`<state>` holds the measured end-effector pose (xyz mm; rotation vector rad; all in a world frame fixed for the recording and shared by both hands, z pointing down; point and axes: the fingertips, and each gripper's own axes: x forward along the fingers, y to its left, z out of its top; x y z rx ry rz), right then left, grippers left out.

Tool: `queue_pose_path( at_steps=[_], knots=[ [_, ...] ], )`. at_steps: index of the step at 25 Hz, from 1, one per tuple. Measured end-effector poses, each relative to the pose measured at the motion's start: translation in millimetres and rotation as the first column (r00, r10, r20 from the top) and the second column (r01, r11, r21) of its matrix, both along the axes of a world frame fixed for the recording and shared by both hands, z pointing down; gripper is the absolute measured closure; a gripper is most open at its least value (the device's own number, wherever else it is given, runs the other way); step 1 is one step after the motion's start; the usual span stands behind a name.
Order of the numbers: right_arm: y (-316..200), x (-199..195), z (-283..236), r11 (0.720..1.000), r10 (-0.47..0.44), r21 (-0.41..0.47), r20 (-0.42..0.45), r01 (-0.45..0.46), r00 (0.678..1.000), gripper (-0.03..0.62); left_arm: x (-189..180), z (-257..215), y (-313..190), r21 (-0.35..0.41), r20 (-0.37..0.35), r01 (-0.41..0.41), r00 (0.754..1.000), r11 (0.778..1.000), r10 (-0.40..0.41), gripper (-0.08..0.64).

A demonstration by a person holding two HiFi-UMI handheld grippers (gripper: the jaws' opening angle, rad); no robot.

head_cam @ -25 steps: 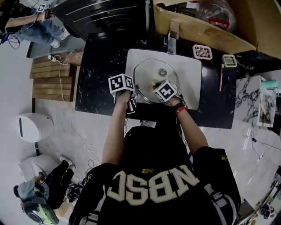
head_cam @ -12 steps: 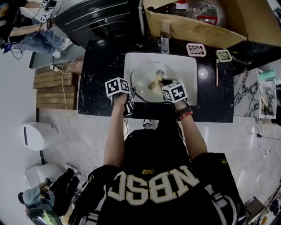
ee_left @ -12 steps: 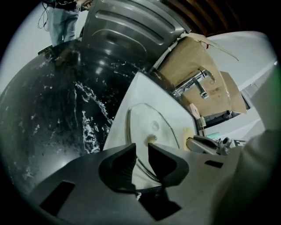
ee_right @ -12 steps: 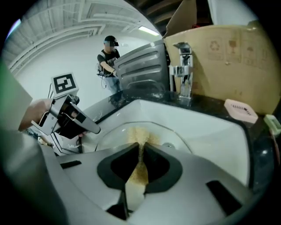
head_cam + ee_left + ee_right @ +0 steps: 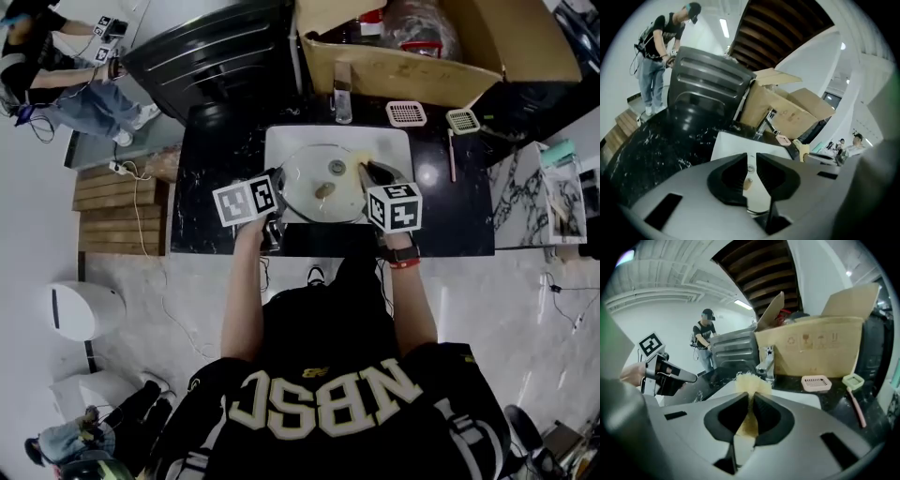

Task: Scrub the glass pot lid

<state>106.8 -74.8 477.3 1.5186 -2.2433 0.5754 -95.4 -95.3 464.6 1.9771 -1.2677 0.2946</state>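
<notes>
The lid (image 5: 309, 178) lies flat in the white sink (image 5: 281, 137), knob (image 5: 337, 167) up, about in the middle of the basin. A small tan lump (image 5: 323, 190) sits on the glass just in front of the knob.

Over on the person's right, the right hand-held gripper (image 5: 751, 401) is clenched on a pale yellow scrubber (image 5: 751, 380). The frayed fibres fan out past the jaw tips and the pads squeeze the lower part tight. In the head view this gripper hangs over the right edge of the sink, clear of the lid, with its marker cube (image 5: 394, 207) toward the person.

On the left, the left hand-held gripper (image 5: 751, 160) has just been closing, but its jaws are not quite together. A narrow slit is left and nothing is caught in it. Through that slit its own view shows only the sink, the knob and the tan lump beyond. So it is released and empty, poised over the left rim of the sink, off the glass.

The sink is set in a black marbled counter (image 5: 211, 159). A faucet (image 5: 341, 98) stands at the back edge, with a cardboard box (image 5: 412, 66) behind it. A pink tray (image 5: 406, 113) and a green brush (image 5: 461, 120) lie on the counter to the right of the faucet.
</notes>
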Motion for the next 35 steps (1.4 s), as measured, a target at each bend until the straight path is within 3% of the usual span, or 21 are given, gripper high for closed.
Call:
queue_pose_path(
  at_steps=[4, 8, 11, 14, 17, 20, 23, 35],
  knots=[
    [0.6, 10.9, -46.3, 0.988, 0.083, 0.131, 0.008, -0.083, 0.997, 0.549, 9.4, -46.5, -1.5, 0.186, 0.007, -0.017, 1.0, 0.982, 0.016, 0.502],
    [8.1, 14.5, -87.4, 0.961, 0.124, 0.249, 0.01, -0.122, 0.992, 0.549, 13.9, -87.7, 3.9, 0.341, -0.042, -0.004, 0.999, 0.94, 0.019, 0.525],
    [13.4, 16.3, -117.3, 0.929, 0.159, 0.332, 0.032, -0.161, 0.987, 0.549, 19.1, -121.5, 9.3, 0.465, -0.041, -0.006, 0.999, 0.885, 0.028, 0.534],
    [19.5, 18.0, -133.6, 0.905, 0.191, 0.383, 0.021, -0.184, 0.981, 0.551, 22.8, -145.0, 15.7, 0.57, 0.04, -0.035, 0.999, 0.821, 0.015, 0.545],
    [25.2, 23.6, -137.3, 0.892, 0.226, 0.404, -0.006, -0.204, 0.974, 0.551, 25.7, -156.8, 21.5, 0.644, 0.106, -0.063, 0.994, 0.763, -0.006, 0.546],
    [29.0, 25.6, -137.8, 0.885, 0.242, 0.416, -0.026, -0.209, 0.97, 0.551, 26.7, -163.9, 25.0, 0.687, 0.129, -0.074, 0.991, 0.723, -0.022, 0.546],
    [33.1, 24.2, -137.3, 0.884, 0.242, 0.42, -0.031, -0.207, 0.97, 0.551, 26.2, -165.0, 27.0, 0.7, 0.136, -0.074, 0.99, 0.71, -0.03, 0.546],
    [65.8, 13.6, -154.4, 0.869, 0.242, 0.45, -0.021, -0.207, 0.97, 0.551, 34.9, -161.5, 49.0, 0.695, 0.09, -0.081, 0.996, 0.715, 0.025, 0.546]
  ],
)
